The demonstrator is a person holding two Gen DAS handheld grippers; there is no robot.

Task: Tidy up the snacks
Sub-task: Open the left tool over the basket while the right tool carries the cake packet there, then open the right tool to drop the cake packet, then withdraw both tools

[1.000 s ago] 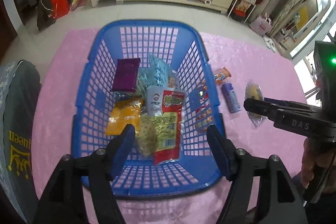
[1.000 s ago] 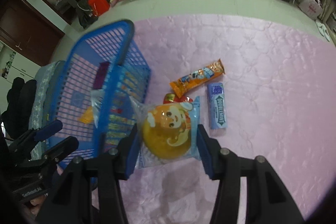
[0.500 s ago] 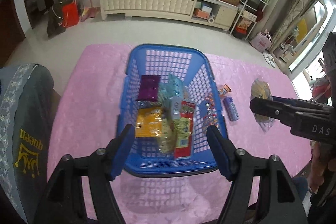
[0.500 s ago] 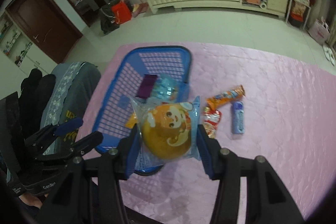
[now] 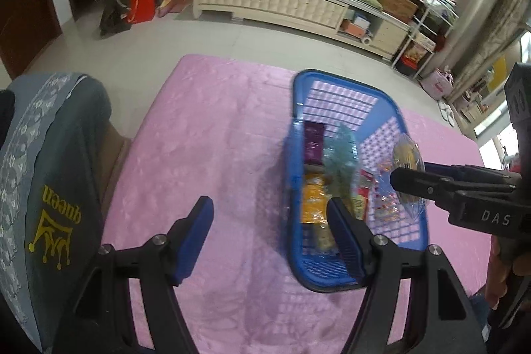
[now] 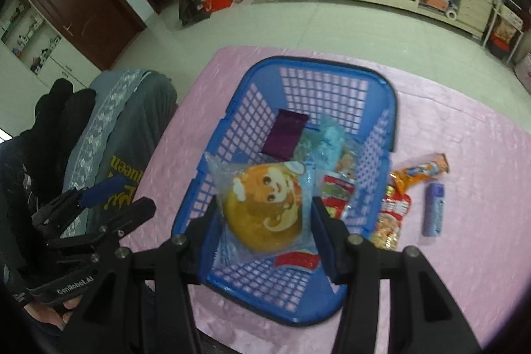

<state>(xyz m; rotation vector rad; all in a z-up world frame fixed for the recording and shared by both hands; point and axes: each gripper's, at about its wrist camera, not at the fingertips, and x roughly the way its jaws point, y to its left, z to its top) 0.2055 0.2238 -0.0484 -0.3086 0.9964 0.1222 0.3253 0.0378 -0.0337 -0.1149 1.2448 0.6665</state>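
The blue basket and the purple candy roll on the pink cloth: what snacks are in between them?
In the right wrist view, an orange snack packet and a red snack bag lie between the blue basket and the purple candy roll.

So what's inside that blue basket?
The basket holds a purple packet, a pale blue bag and a red packet. The held bun hides whatever lies beneath.

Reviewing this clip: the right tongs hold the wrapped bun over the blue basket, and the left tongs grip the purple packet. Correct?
Not quite. The right tongs do hold the wrapped bun over the blue basket, but the left tongs are empty and open; the purple packet lies inside the basket. The left wrist view shows this.
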